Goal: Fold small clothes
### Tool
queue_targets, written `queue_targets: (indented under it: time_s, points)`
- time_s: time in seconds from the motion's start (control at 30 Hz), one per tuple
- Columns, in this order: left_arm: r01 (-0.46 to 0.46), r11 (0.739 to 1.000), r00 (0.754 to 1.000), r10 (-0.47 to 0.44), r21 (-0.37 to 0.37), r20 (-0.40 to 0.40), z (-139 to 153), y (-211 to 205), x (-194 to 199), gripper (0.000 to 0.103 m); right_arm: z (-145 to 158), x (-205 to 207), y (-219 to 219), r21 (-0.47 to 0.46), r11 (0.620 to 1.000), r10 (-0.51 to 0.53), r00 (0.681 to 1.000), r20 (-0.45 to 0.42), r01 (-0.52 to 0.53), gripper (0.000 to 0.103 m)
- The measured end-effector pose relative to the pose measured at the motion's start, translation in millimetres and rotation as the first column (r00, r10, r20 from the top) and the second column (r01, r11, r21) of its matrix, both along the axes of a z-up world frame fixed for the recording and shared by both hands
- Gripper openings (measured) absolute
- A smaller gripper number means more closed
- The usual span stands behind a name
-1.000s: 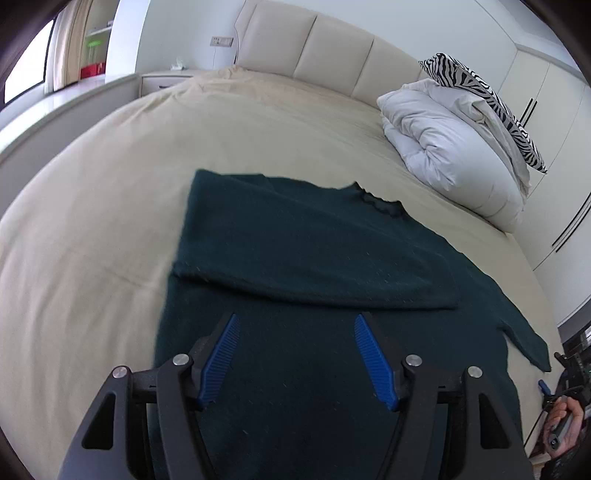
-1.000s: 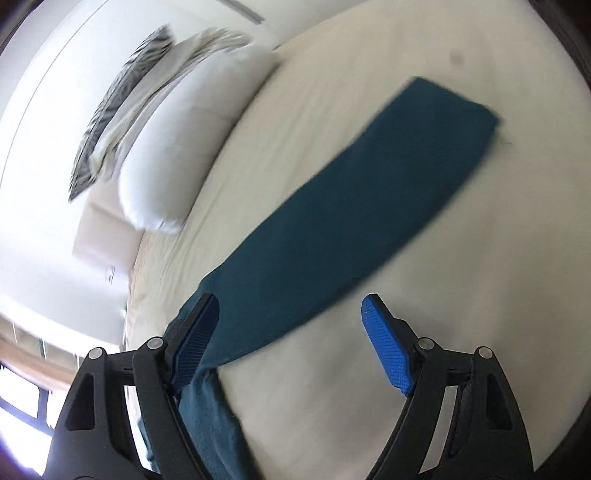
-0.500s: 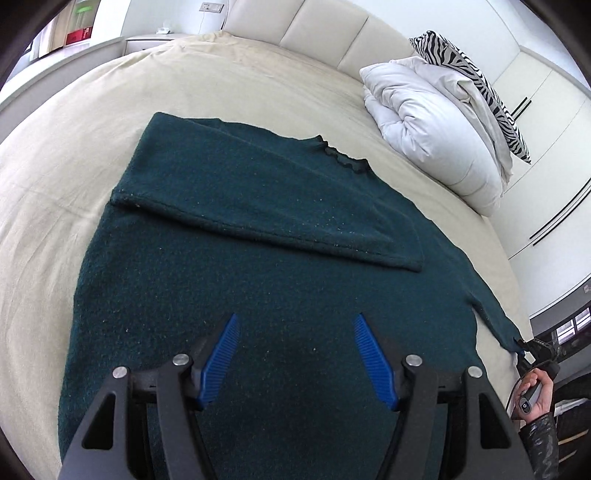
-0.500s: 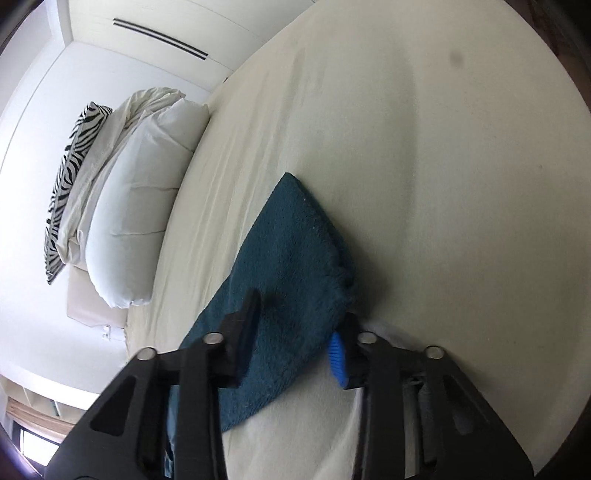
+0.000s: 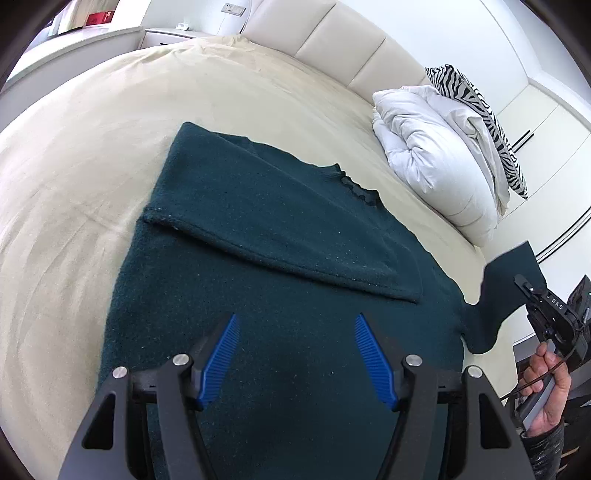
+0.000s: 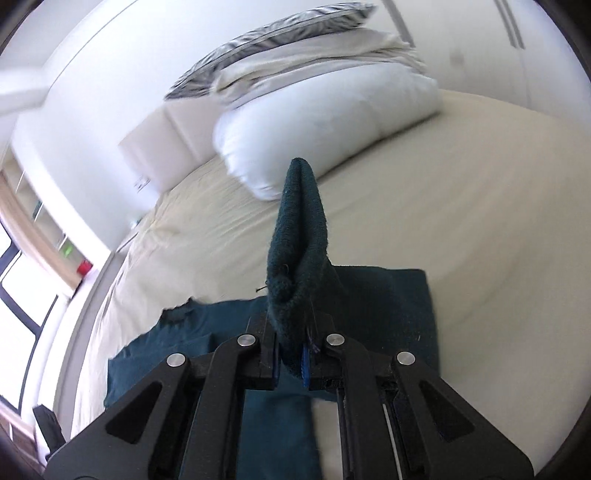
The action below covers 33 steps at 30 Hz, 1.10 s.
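Observation:
A dark green sweater (image 5: 280,295) lies flat on the cream bed (image 5: 110,147), its left sleeve folded across the chest. My left gripper (image 5: 297,354) hovers open over the sweater's lower body with nothing between its blue pads. My right gripper (image 6: 290,354) is shut on the cuff of the right sleeve (image 6: 297,236), which sticks up past the fingers. In the left wrist view that sleeve (image 5: 506,291) hangs lifted off the bed at the right edge, pinched by the right gripper (image 5: 528,288), held by a hand (image 5: 546,391).
A white duvet (image 5: 432,155) with a zebra-print pillow (image 5: 480,110) on it is piled at the head of the bed, right side. A padded headboard (image 5: 332,37) stands behind. A nightstand (image 5: 166,35) and window ledge are at the far left.
My right gripper closed on the sleeve cuff, then rose and rolled, lifting the sleeve off the bed. The left gripper stayed open over the sweater, shifting only slightly.

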<state>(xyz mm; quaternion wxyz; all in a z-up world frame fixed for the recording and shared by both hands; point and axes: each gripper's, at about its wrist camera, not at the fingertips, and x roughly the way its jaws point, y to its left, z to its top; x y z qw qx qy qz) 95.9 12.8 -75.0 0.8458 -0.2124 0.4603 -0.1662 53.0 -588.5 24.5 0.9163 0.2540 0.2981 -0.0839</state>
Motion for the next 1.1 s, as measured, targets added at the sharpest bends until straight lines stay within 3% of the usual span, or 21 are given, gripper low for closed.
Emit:
queue_targets:
  time_s: [0.2,0.4,0.5,0.53,0.57,0.63,0.87,0.93,1.0,1.1]
  points:
    - [-0.017,0.999,1.0,0.017,-0.04,-0.013,-5.2,17.3,6.9,0.068,-21.3,65.8,143.2,-0.102,0.959,0.256,0.962,-0.09,-0.265,0.007]
    - [0.006,0.999,1.0,-0.006,-0.042,-0.013,-6.3,13.6,17.5,0.068,-83.0,99.6,230.8,-0.124,0.909,0.362,0.902,-0.237,-0.398,0.01]
    - [0.031,0.999,0.999,-0.032,-0.038,-0.011,-5.2,3.7,24.2,0.069,-116.1,84.0,252.3,-0.066,0.905,0.386,0.878,-0.282,-0.42,0.023]
    - [0.037,0.999,0.999,-0.037,-0.035,-0.012,-4.9,-0.7,26.5,0.069,-125.3,65.7,259.5,-0.054,0.905,0.392,0.877,-0.277,-0.422,0.039]
    - [0.043,0.999,0.999,-0.043,-0.033,-0.014,-4.5,-5.5,28.9,0.069,-126.4,57.1,259.7,-0.041,0.903,0.403,0.878,-0.256,-0.427,0.059]
    - [0.06,0.998,0.998,-0.06,-0.028,-0.012,-3.5,-17.5,34.3,0.071,-121.5,43.3,256.5,-0.033,0.906,0.405,0.889,-0.215,-0.421,0.069]
    - [0.146,0.988,0.989,-0.144,0.042,-0.044,-9.6,-72.8,63.5,0.069,-97.7,-19.7,210.6,0.003,0.916,0.396,0.903,-0.166,-0.401,0.069]
    - [0.165,0.984,0.986,-0.162,0.073,-0.041,-9.2,-88.0,68.0,0.063,-98.2,-40.1,189.5,0.045,0.93,0.366,0.919,-0.148,-0.364,0.069]
    - [0.192,0.976,0.981,-0.189,0.107,-0.037,-8.0,-103.7,74.1,0.051,-100.6,-59.1,168.0,0.081,0.944,0.328,0.935,-0.133,-0.32,0.069]
    - [0.22,0.962,0.975,-0.211,0.16,-0.072,-15.4,-122.5,87.0,0.045,-102.7,-78.7,137.8,0.116,0.962,0.259,0.959,-0.115,-0.247,0.069]
